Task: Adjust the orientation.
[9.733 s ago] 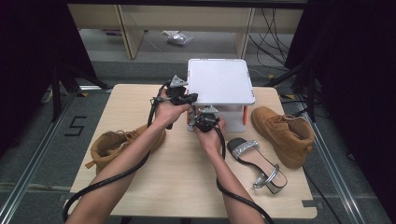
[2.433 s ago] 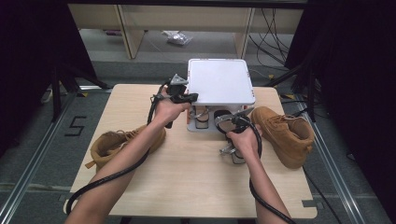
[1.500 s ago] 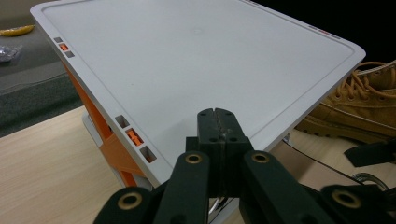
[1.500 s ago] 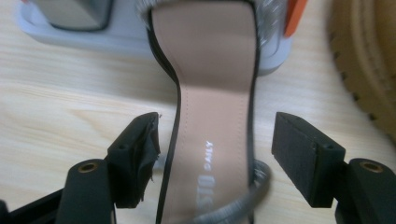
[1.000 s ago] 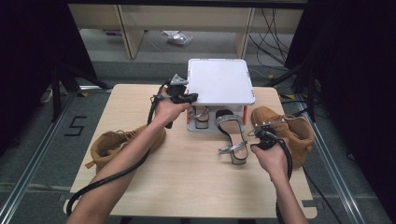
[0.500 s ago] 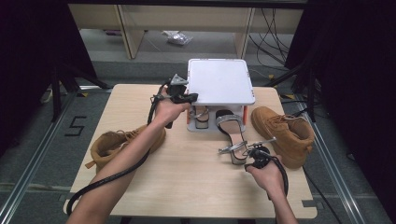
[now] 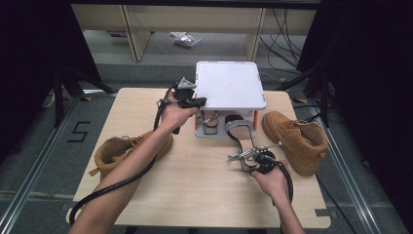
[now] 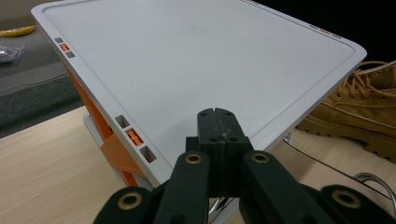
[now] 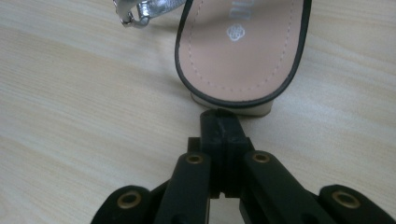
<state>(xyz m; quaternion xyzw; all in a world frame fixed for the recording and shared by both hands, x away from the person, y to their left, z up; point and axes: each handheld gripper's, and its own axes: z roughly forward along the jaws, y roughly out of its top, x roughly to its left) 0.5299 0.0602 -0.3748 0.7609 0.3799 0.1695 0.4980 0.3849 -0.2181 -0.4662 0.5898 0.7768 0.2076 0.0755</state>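
A black sandal with a tan insole and silver straps (image 7: 239, 130) lies on the table, its toe under the white rack (image 7: 226, 85). My right gripper (image 7: 251, 161) is shut and empty, low over the table just behind the sandal's heel (image 9: 243, 60); its closed tips (image 9: 219, 119) nearly touch the heel's edge. A second sandal (image 7: 209, 122) sits under the rack. My left gripper (image 7: 198, 102) is shut and empty at the rack's left side, its tips (image 8: 217, 116) over the white top (image 8: 201, 60).
One tan boot (image 7: 127, 147) lies on the table's left part under my left forearm. Another tan boot (image 7: 297, 139) stands at the right, close to the sandal and my right hand. The rack has orange side brackets (image 8: 114, 154).
My right gripper has come down and toward the near side, from beside the right boot to just behind the sandal's heel. The left gripper has stayed put.
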